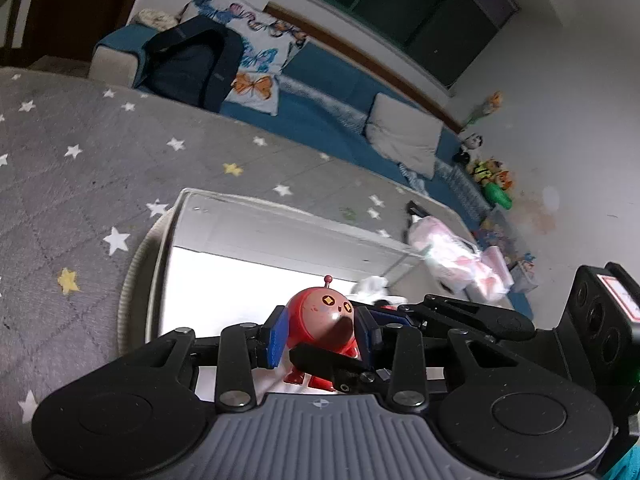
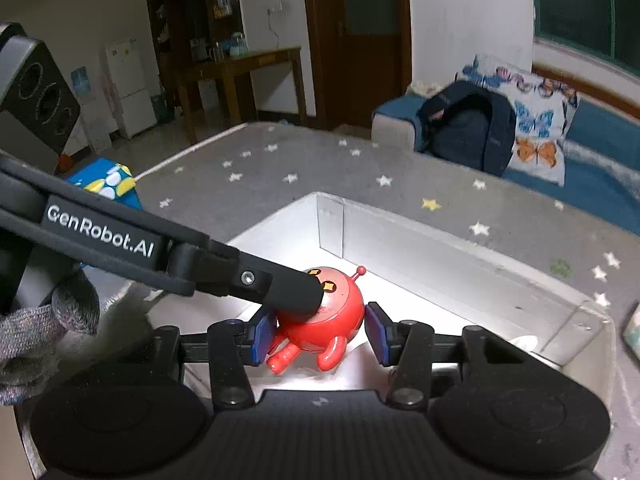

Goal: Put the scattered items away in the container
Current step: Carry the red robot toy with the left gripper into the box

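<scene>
Right wrist | starry grey rug [image 2: 360,160] | blue sofa [image 2: 600,152] | wooden table [image 2: 240,64]

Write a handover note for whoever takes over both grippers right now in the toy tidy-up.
Left gripper: shut on the red toy robot, with a pad on each side of it.
Right gripper: its pads flank the same toy, but whether it is actually gripping cannot be told.
The toy is over the bright inside of the white container, which sits on the star rug. Whether the toy touches the container floor is unclear.
Done: the toy has been carried to the container.
Left: release the toy there. Then probably fetch the pink bundle lying beyond the container's far corner.
</scene>
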A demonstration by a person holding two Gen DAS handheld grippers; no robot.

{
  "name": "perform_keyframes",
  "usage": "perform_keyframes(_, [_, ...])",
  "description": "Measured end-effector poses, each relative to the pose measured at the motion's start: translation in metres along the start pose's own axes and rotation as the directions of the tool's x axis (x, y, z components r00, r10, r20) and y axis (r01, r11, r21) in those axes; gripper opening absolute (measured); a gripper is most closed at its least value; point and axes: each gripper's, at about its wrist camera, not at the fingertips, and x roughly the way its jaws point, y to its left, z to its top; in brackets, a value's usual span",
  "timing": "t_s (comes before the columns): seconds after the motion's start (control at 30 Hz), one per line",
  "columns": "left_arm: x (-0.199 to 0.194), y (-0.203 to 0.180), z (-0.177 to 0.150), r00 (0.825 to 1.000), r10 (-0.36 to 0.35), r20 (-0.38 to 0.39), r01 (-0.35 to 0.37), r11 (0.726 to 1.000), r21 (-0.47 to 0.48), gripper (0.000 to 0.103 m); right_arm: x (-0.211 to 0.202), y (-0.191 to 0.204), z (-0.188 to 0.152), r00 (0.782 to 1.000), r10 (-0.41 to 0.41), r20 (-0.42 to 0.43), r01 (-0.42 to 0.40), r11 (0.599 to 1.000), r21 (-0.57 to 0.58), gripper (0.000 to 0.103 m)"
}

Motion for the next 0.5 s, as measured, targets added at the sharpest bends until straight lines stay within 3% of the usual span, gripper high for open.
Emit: perform_keyframes(0.5, [0.022, 0.011, 0.005, 0.995, 0.098, -0.034, -0.098, 0.995, 0.016, 0.038, 0.048, 0.005, 0.009, 0.986, -0.027, -0.165, 0.017, 0.998, -0.062, 0.048])
